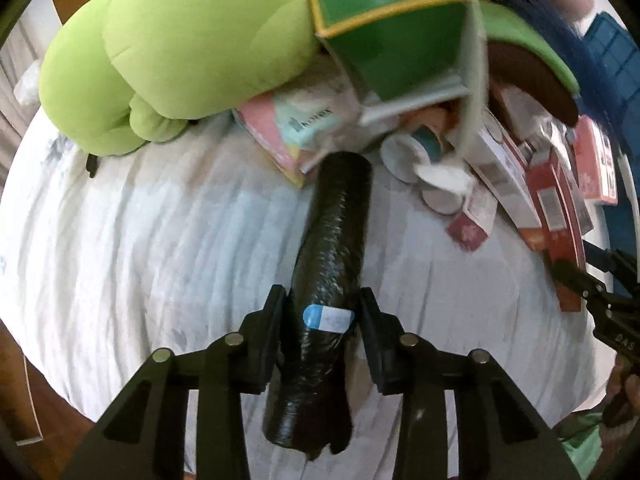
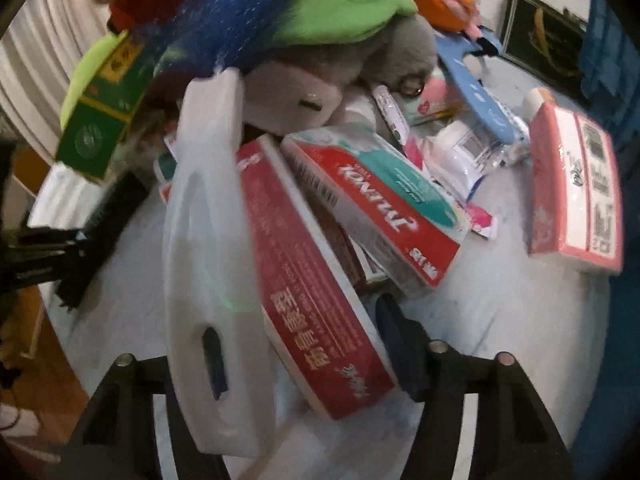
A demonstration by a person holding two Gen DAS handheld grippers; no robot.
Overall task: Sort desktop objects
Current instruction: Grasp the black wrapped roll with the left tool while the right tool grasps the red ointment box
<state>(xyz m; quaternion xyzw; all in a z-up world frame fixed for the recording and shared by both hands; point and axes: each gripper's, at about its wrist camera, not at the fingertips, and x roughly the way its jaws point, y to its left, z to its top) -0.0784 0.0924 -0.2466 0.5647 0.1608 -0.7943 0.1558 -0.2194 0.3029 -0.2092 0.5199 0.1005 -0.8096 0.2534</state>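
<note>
L gripper (image 1: 322,320) is clamped across the black roll (image 1: 332,248), fingers (image 1: 276,320) tight on both sides by the blue-white sticker; the roll lies on the white cloth (image 1: 120,240), far end just beside a pink pack (image 1: 276,136). Risk as we see it: the wrap looks slick and the grip sits nearer one end, so on lifting the long end may droop or twist out, or sweep into the pack and the small cups (image 1: 400,156) nearby. R gripper (image 2: 288,340) straddles a red box (image 2: 316,296) and a white bag (image 2: 208,240); its one finger is hidden behind the bag, so we can't tell if it's pinching yet or just standing round them. Risk there: we catch bag and box together, or the box drags the Tylenol box (image 2: 372,204) leaning on it, and the plush pile (image 2: 320,28) above slumps. Containers: the green box (image 1: 384,24) is tipped w/ its open end down toward the cups; whether anything is still inside, can't tell. The bag looks flat, contents not visible. A blue crate (image 1: 604,52) sits at the edge, inside hidden.
</note>
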